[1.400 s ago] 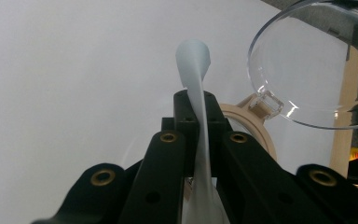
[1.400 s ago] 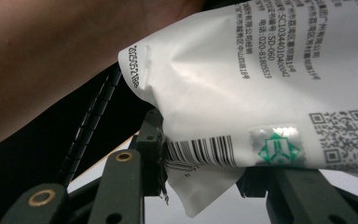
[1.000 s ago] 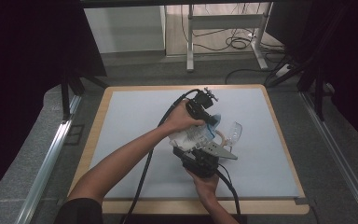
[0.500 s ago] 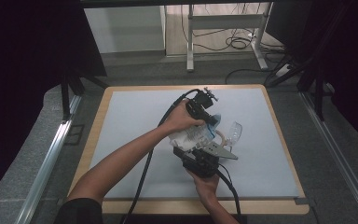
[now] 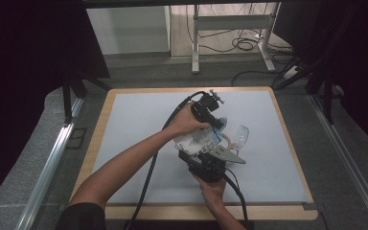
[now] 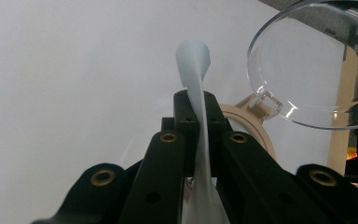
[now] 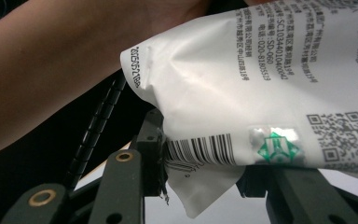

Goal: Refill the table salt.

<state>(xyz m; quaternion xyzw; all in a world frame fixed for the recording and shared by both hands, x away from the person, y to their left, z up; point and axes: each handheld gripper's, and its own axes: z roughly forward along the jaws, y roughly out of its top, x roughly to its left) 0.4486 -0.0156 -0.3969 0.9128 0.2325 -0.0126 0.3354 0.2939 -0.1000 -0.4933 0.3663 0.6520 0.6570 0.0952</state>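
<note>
Near the middle of the table (image 5: 139, 124), slightly toward four o'clock, both grippers meet on a white printed bag (image 5: 199, 140). At the bag's twelve o'clock side, the left gripper (image 6: 198, 105) has its jaws pressed together on a thin pale-blue strip of the bag's edge (image 6: 196, 70), which curls up above the tips. At the six o'clock side, the right gripper (image 7: 205, 163) is clamped on the bag's lower corner (image 7: 200, 154), right at the barcode, with the jaws part-way apart around the bulging bag. A clear plastic cup (image 5: 239, 136) lies on its side just beside the bag at three o'clock, touching a beige ring (image 6: 254, 123).
</note>
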